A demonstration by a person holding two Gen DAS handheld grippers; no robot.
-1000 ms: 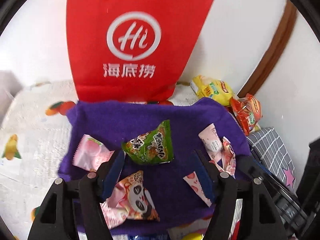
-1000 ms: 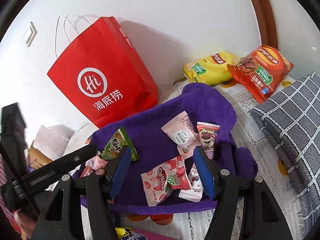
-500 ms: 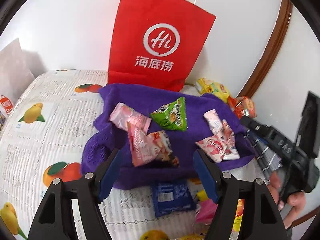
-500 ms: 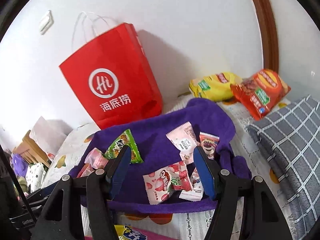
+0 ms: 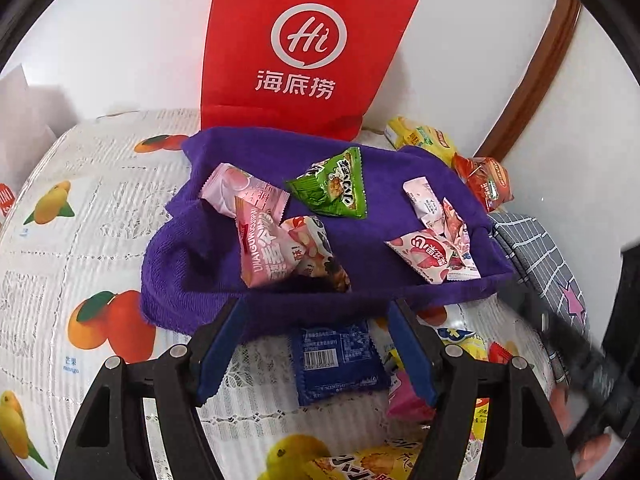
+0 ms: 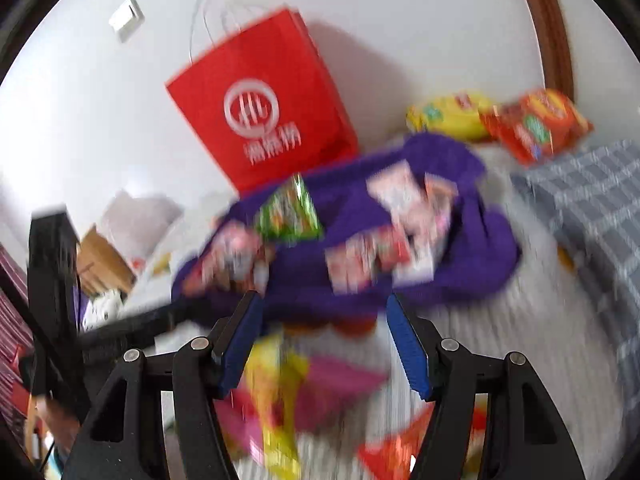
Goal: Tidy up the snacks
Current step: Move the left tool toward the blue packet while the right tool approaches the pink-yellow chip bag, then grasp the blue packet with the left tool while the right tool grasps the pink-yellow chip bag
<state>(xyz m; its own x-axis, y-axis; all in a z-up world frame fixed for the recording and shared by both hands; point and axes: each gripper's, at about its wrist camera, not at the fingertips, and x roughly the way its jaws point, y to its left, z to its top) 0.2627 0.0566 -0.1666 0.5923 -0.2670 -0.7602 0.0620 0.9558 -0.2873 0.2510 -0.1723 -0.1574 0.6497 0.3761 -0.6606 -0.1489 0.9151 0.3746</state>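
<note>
A purple cloth (image 5: 224,272) lies on the fruit-print tablecloth with several snack packets on it: a green one (image 5: 332,188), pink ones (image 5: 244,192) and strawberry ones (image 5: 428,256). My left gripper (image 5: 316,344) is open and empty, just short of the cloth's near edge, above a blue packet (image 5: 336,360). My right gripper (image 6: 324,336) is open and empty, also short of the cloth (image 6: 472,276); its view is blurred. Yellow and pink packets (image 6: 276,392) lie below it.
A red paper bag (image 5: 304,52) stands against the wall behind the cloth. Yellow (image 5: 420,140) and orange chip bags (image 5: 484,180) lie at the back right. A grey checked cushion (image 5: 536,264) lies at the right. More packets (image 5: 360,464) lie at the near edge.
Both grippers have pulled back from above the cloth toward the near table edge. The pink panda packet now lies folded on the cloth. The right wrist view has become blurred with motion.
</note>
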